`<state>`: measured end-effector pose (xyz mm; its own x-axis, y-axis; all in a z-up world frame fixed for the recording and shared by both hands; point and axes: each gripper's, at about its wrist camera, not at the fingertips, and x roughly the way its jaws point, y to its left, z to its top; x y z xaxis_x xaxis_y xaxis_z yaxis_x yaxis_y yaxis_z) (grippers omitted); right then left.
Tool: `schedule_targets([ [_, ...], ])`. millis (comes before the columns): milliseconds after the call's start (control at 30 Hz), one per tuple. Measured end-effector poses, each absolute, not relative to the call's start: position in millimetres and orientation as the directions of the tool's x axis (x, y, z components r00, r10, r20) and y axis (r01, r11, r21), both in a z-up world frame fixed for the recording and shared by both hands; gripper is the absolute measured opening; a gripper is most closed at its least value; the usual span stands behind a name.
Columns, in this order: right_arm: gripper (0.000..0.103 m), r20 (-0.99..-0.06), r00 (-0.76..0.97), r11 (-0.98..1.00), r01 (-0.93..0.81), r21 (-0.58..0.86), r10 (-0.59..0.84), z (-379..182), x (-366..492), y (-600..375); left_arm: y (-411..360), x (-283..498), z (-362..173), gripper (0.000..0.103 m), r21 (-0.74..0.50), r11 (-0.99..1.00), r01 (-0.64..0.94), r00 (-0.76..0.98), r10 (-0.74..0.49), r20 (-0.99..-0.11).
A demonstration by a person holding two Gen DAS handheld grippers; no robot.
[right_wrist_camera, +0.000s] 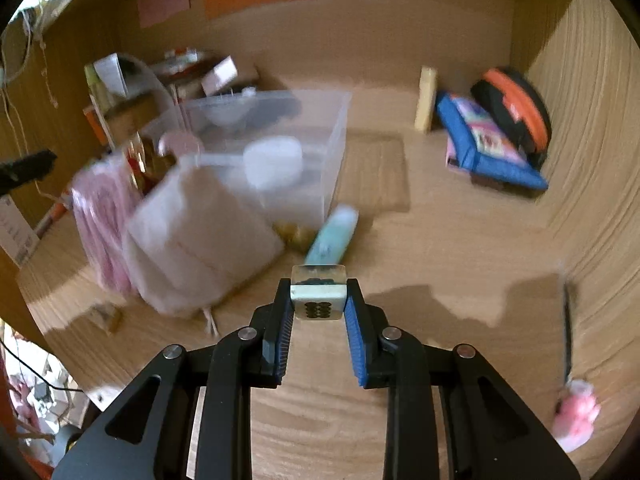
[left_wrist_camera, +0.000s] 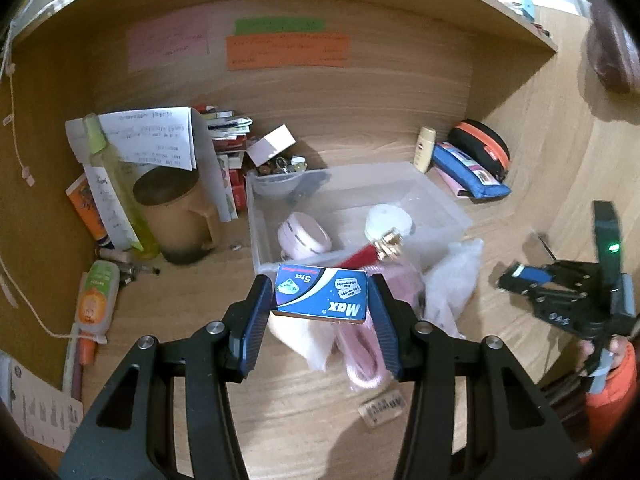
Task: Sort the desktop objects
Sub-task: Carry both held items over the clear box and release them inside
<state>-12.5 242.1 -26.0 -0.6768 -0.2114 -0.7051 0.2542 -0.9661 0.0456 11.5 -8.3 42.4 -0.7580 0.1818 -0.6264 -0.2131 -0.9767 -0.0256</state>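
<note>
Here, clamped crosswise in the left claw (left_wrist_camera: 321, 294): a blade box (left_wrist_camera: 321, 294), clear bin (left_wrist_camera: 460, 220) just ahead; nipped in the right claw (right_wrist_camera: 318, 300): a tile (right_wrist_camera: 318, 300).

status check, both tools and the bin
Left tool shut on blade box, just short of clear bin. Right tool shut on tile. Pink cloth and plastic bag crowd bin's near wall.

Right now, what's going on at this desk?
A person is sorting desk clutter with two handheld claws. The left claw holds a blue Max razor blade box above the desk, near the clear plastic bin. The right claw pinches a mahjong tile. Neither item is in the bin yet.
</note>
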Motion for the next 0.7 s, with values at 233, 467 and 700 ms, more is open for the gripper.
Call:
schedule_targets([
  [233, 0.022, -0.626, -0.738, -0.96, 0.273, 0.062, -0.25, 12, -29, 234, -15, -19, 43, 0.049, -0.037, -0.983, -0.178, -0.757, 0.161, -0.633],
  [467, 0.022, -0.611, -0.743, -0.952, 0.298, 0.065, -0.274, 21, -51, 219, -20, -47, 30, 0.049, -0.054, -0.985, -0.165, -0.735, 0.159, -0.659],
  [700, 0.022, -0.636, -0.719, -0.946, 0.319, 0.057, -0.28, 13, -78, 207, -25, -80, 10, 0.049, -0.089, -0.981, -0.173, -0.686, 0.185, -0.704],
])
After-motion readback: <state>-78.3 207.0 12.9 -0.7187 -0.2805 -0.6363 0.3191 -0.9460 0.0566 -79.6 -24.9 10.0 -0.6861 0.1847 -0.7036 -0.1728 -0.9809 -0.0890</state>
